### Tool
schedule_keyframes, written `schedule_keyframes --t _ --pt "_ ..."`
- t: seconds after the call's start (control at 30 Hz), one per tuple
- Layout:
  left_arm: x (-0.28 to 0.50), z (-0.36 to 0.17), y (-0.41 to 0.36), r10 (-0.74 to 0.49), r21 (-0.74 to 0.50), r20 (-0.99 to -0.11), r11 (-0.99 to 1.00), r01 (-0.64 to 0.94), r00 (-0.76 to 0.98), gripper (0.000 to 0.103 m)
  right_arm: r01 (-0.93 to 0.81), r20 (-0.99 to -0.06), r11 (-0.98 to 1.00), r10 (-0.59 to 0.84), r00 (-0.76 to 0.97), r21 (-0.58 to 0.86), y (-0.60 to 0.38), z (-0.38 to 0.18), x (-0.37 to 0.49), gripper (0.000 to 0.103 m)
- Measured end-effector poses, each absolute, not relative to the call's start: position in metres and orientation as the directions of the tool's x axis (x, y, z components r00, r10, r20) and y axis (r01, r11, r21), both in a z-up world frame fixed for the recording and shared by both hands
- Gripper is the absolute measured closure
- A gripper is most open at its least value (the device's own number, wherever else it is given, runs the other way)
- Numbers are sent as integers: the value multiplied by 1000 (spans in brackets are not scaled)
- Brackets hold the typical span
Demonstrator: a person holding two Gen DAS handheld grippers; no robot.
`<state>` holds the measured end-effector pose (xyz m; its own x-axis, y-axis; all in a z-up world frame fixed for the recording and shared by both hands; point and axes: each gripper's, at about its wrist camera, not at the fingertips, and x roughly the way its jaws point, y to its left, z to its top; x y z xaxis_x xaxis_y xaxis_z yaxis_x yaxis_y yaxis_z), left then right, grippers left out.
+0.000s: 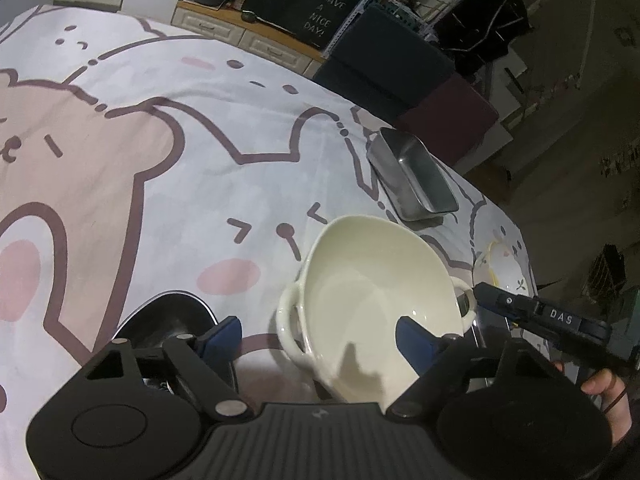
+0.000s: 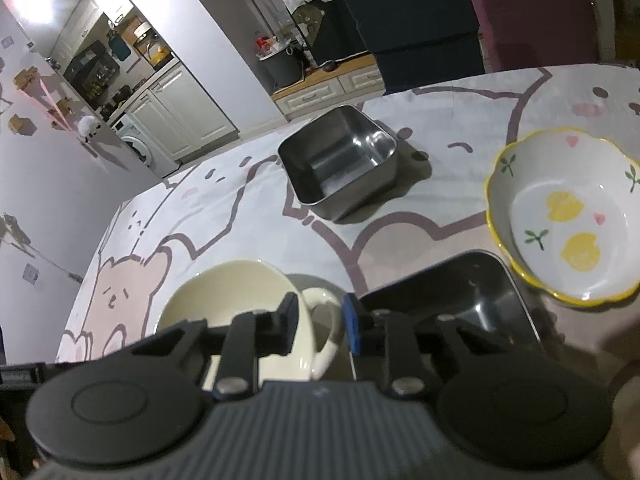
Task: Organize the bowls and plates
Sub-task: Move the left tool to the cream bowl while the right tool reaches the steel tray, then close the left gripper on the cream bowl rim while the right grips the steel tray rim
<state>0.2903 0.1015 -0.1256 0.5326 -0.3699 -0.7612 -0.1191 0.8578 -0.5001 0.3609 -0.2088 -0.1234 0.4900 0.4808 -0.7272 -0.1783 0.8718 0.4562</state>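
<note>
Left gripper: standing wide around the cream bowl's left handle, pads not touching.
Cream bowl: sitting on the tablecloth, near its front edge.
Right gripper: narrow, closing around the bowl's right handle.
Flowered bowl: sitting near the right edge.

Dim room light is falling from overhead; a lamp is glaring upper left, edges are bending, and shadows are pooling beside the tin.
</note>
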Motion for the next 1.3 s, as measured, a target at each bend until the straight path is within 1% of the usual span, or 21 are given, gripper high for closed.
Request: schedule_keyframes --t 0.07,0.17,0.3,0.33,0.37,0.4,0.43,0.53,0.6,0.63,0.67,0.7,0.77,0.87,0.93,1.07,1.1,1.17,1.3 --pt "290 -126 104 -376 -509 -760 852 -124 530 24 -180 -730 877 473 493 446 -208 -123 360 76" --pt "291 -128 106 -393 -526 -756 841 -128 524 27 -187 -734 886 458 501 425 -204 -123 359 76" --pt "294 -131 107 -395 -527 -759 840 -132 517 28 -207 -742 898 438 507 388 -198 -121 358 75" --pt "294 -132 107 -396 -527 -761 839 -134 514 28 -213 -740 897 439 509 386 -197 -120 357 78" --pt "295 -133 107 -398 -529 -762 838 -136 511 28 -241 -719 870 491 492 430 -197 -120 357 101" --pt "296 -134 108 -400 -530 -763 837 -137 508 29 -254 -696 824 565 443 507 -197 -121 358 102" --pt "296 -135 108 -401 -532 -764 835 -141 505 30 -256 -687 801 596 415 541 -192 -121 357 102" --pt "295 -135 108 -403 -535 -763 832 -144 505 31 -349 -714 822 565 413 449 -168 -112 349 101" --pt "295 -135 107 -407 -537 -761 832 -140 505 31 -317 -700 824 566 436 469 -172 -109 351 98" --pt "295 -135 107 -409 -538 -761 831 -138 504 31 -284 -698 840 542 469 462 -177 -107 353 97" --pt "295 -136 107 -411 -539 -761 831 -136 503 31 -255 -699 858 511 500 445 -182 -106 354 93" --pt "295 -137 106 -412 -539 -761 831 -136 500 31 -223 -703 876 478 527 429 -187 -105 356 84" --pt "297 -138 105 -415 -540 -762 831 -135 497 31 -169 -710 888 445 546 427 -200 -108 360 75" --pt "299 -140 101 -424 -546 -761 828 -131 490 31 -139 -727 896 427 538 423 -206 -114 363 73" --pt "301 -141 98 -426 -544 -764 829 -129 484 30 -135 -739 900 419 527 414 -206 -118 364 69" --pt "303 -145 96 -424 -537 -772 833 -130 474 30 -136 -759 904 415 502 405 -203 -127 366 69" --pt "303 -146 95 -423 -536 -773 834 -130 472 30 -140 -764 904 418 492 404 -202 -130 367 70" --pt "303 -146 96 -422 -534 -775 835 -131 471 31 -162 -768 897 437 467 412 -197 -134 368 78" --pt "303 -145 98 -420 -535 -773 834 -134 476 31 -202 -787 916 402 469 347 -186 -128 364 79"
